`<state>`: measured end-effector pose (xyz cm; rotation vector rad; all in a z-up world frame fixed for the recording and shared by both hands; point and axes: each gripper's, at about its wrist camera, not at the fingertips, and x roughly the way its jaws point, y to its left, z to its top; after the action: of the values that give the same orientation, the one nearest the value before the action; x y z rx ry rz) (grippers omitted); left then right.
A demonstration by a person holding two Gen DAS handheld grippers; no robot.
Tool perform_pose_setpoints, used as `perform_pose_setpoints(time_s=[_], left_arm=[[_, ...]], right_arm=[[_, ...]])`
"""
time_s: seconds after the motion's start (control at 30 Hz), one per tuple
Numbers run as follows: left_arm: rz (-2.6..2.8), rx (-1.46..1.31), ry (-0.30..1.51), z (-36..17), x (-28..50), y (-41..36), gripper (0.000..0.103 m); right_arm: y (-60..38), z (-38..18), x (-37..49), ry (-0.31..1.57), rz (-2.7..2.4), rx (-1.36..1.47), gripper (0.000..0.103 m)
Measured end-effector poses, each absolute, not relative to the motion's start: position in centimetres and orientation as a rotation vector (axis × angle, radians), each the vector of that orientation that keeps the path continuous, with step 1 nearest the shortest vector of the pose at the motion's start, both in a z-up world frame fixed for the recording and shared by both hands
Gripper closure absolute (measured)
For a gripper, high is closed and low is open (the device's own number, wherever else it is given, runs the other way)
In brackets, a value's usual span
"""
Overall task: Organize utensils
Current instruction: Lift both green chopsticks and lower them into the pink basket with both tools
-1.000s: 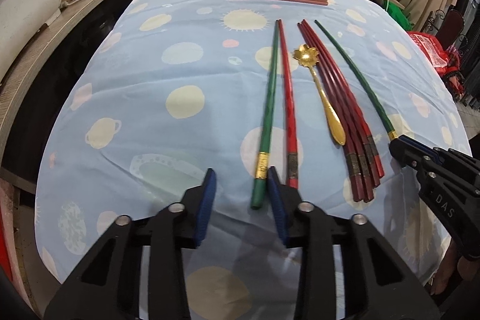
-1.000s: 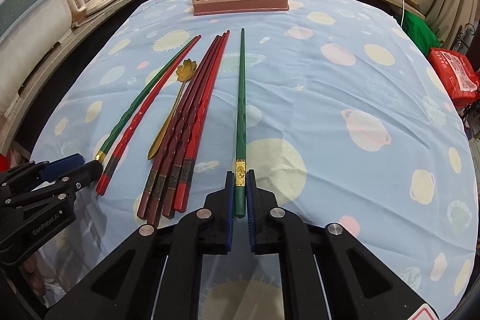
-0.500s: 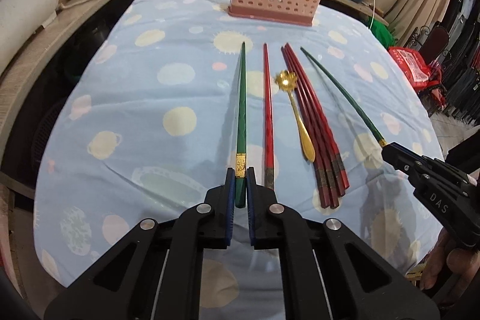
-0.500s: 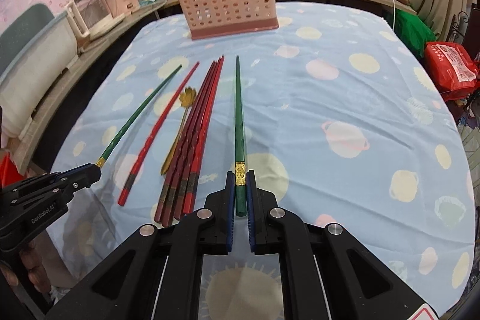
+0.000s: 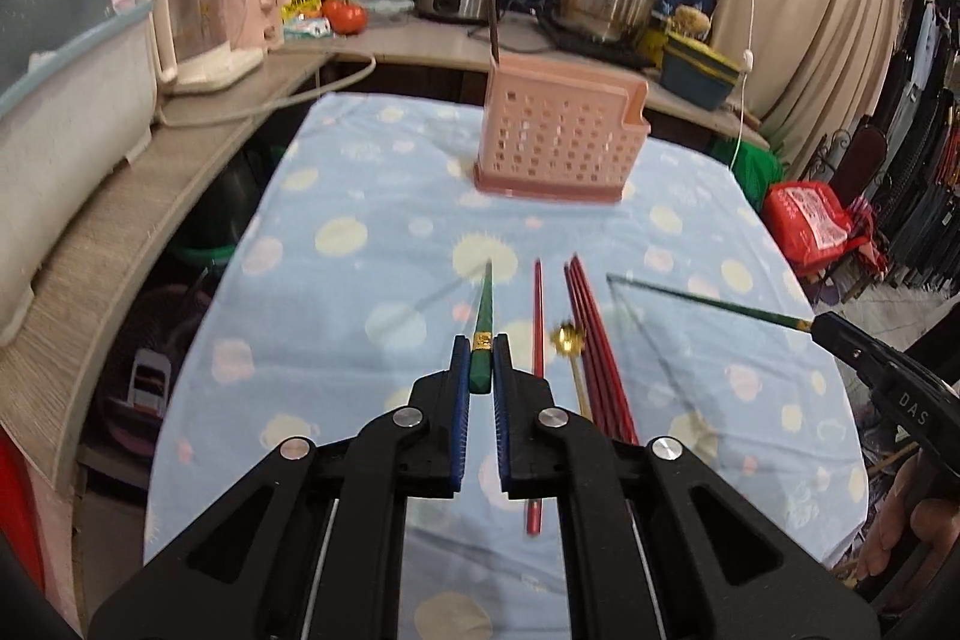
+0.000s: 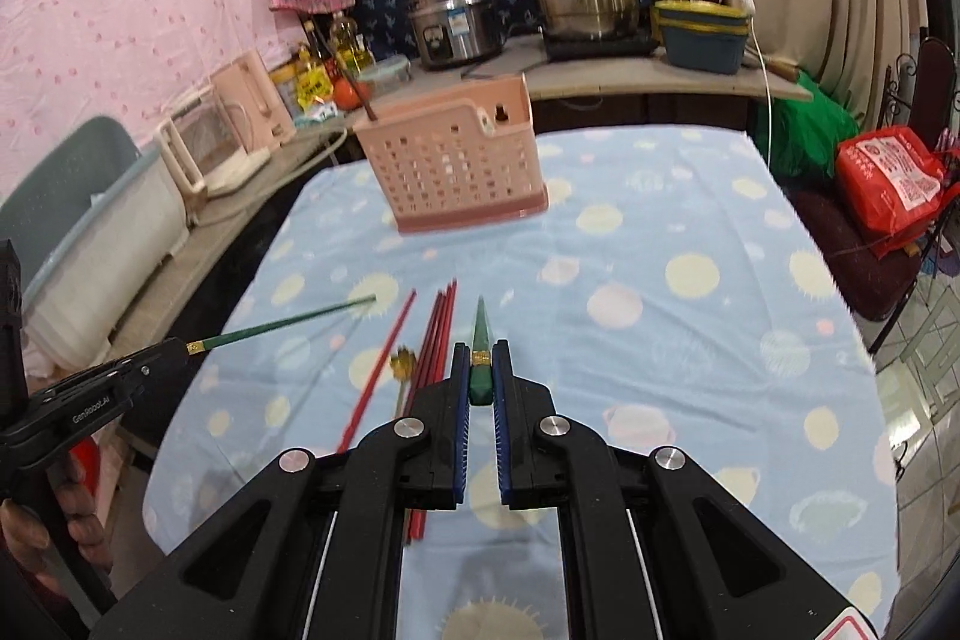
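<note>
Lifted clear of the tablecloth since a second ago: both green chopsticks, raised off the row. Left gripper, jaws having just closed from wide, now clamped on the thick end of one green chopstick, tip pointing toward the pink perforated holder. Right gripper likewise pinched tight on the other green chopstick, held above the cloth. Left lying on the table between the two: a single red chopstick, a gold spoon, and a bundle of dark red chopsticks. Holder upright at the far end, one stick already standing inside.
</note>
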<state>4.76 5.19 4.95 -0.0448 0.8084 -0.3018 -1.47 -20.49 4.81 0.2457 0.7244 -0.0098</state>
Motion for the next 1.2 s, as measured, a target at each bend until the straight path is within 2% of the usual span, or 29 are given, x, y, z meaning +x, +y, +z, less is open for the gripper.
perform_pose_setpoints(time_s=[0.7, 1.03, 1.2], left_arm=[[-0.301, -0.033, 0.550, 17.5, 14.6, 3.5, 0.096], [-0.326, -0.058, 0.415, 24.5, 20.9, 0.7, 0.096], [-0.327, -0.058, 0.379, 25.6, 23.9, -0.9, 0.096]], right_arm=[[-24.1, 15.5, 7.8, 0.514, 0.012, 0.234, 0.096], [-25.0, 22.2, 15.7, 0.377, 0.033, 0.276, 0.096], [-24.7, 23.5, 19.5, 0.337, 0.036, 0.289, 0.096]])
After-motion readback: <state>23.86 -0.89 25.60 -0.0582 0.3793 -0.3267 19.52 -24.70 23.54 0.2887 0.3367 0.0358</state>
